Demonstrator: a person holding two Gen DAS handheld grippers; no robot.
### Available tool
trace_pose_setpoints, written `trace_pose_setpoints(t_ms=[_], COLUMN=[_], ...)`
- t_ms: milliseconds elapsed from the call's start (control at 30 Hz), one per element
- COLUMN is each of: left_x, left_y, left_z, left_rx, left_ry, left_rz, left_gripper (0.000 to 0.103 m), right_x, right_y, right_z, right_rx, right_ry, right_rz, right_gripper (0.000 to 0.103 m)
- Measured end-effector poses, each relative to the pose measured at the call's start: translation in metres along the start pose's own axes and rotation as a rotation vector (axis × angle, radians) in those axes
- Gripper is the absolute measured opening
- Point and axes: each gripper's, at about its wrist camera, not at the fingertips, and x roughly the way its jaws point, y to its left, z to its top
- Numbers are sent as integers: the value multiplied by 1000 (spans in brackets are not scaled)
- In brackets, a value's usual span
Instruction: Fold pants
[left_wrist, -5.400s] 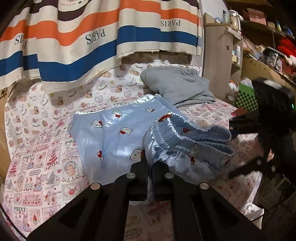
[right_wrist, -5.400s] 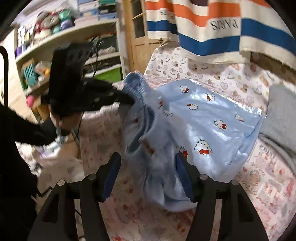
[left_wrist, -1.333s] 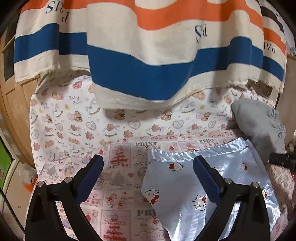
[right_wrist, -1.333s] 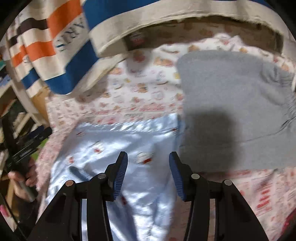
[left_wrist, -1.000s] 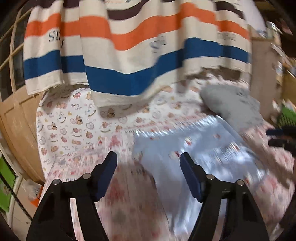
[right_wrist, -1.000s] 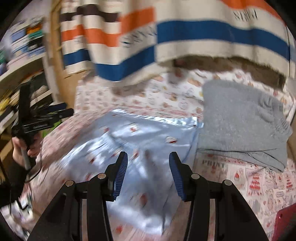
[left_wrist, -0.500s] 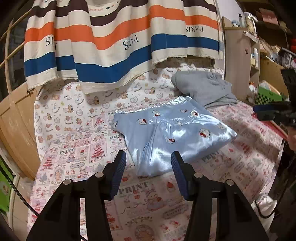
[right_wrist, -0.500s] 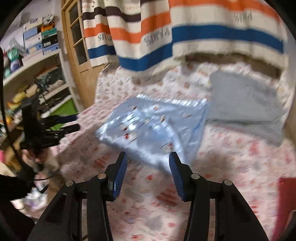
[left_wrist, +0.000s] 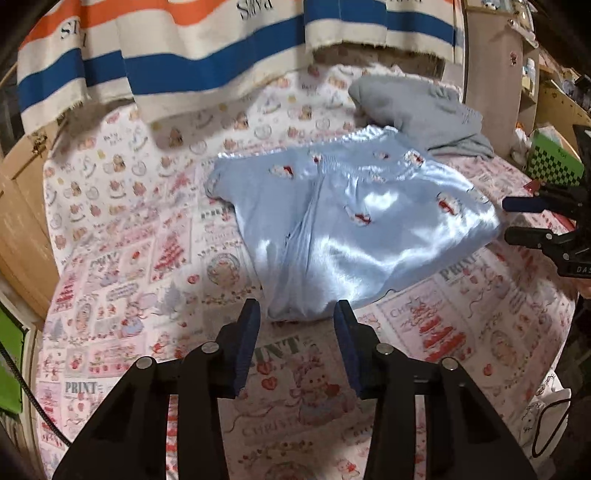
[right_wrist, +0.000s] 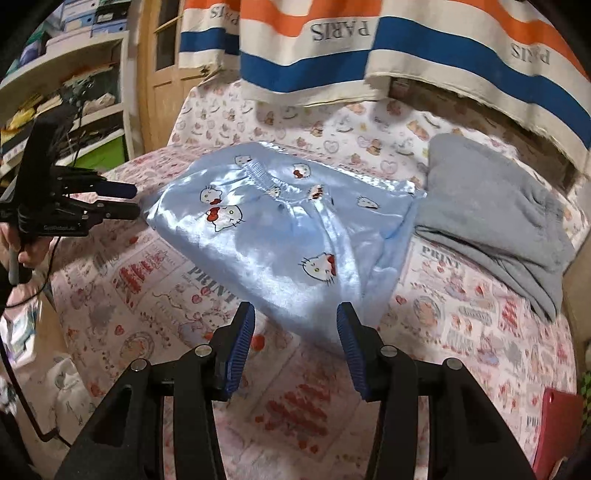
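The light-blue pants (left_wrist: 354, 225) lay folded on the patterned bed (left_wrist: 122, 236), touching the grey garment (right_wrist: 495, 206) behind them. Left tongs (left_wrist: 296, 317) and right tongs (right_wrist: 295, 317) both hung parted wide, gripping nothing, just short of the fabric's near edge.

Folded shiny light-blue cat-print pants (left_wrist: 354, 229), flat on patterned bedspread (left_wrist: 140, 266)
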Motion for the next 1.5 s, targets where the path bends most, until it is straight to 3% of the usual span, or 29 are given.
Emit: trace_pose_setpoints(t_ms=[200,300,400,600,867,933,967,1067,1233,1500], left_x=[1,-8,-13,1,18,21,22,22,5,-56], left_y=[-4,-8,-15,-14,-4,-1,-1,-3,-6,-6], left_z=[-4,-4,-2,6,11,13,14,16,19,2], left_rx=[32,92,152,157,108,82,76,71,85,77], left_ry=[-10,-31,-41,11,36,40,39,35,-8,-58], left_rz=[-3,-69,-84,-106,-104,-122,-126,-134,-109,-128], left_gripper=[41,41,41,40,40,35,32,10,5,5], right_x=[7,2,1,28,32,33,34,36,28,-24], right_y=[10,18,24,15,2,1,0,2,11,27], right_z=[0,1,6,6,4,5,5,7,11,4], right_rx=[-95,-159,-193,-159,-107,-102,-99,-96,-109,-72], right_ry=[5,-14,-15,79,65,64,67,69,39,6], right_rz=[-27,-17,9,21,26,13,18,19,-11,112], right_gripper=[47,40,39,39,39,35,26,5,2,2])
